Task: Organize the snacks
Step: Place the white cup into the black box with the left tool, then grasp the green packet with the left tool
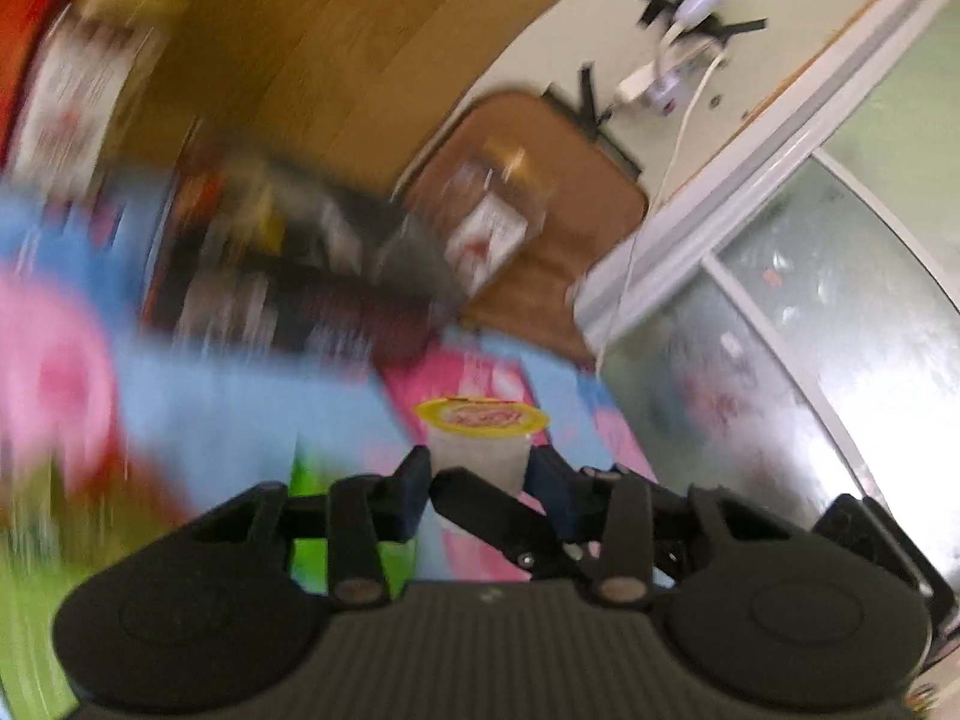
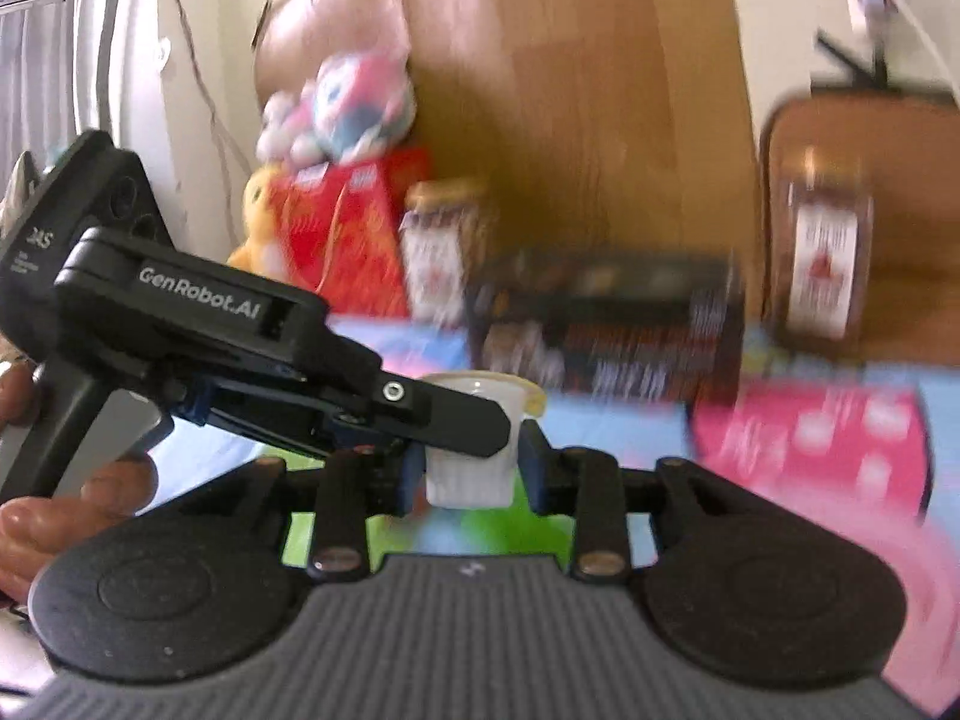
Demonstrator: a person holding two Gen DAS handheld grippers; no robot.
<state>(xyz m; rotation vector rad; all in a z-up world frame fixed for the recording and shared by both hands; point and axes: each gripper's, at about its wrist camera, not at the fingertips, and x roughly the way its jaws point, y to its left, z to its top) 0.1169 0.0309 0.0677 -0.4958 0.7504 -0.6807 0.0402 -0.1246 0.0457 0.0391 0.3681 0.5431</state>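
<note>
The small jelly cup (image 2: 471, 456) sits pinched between both the right tool (image 2: 471, 474) and the left tool (image 1: 480, 480), so one should let go only once the other grips firmly.

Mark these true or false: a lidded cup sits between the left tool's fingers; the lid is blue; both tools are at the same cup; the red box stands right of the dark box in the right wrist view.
1. A lidded cup sits between the left tool's fingers. True: the cup is between the fingers of the left tool.
2. The lid is blue. False: the lid is yellow-rimmed.
3. Both tools are at the same cup. True: the right wrist view shows the cup between the fingers of the right tool, with the left tool reaching in from the left.
4. The red box stands right of the dark box. False: the red box is left of the dark box.
</note>
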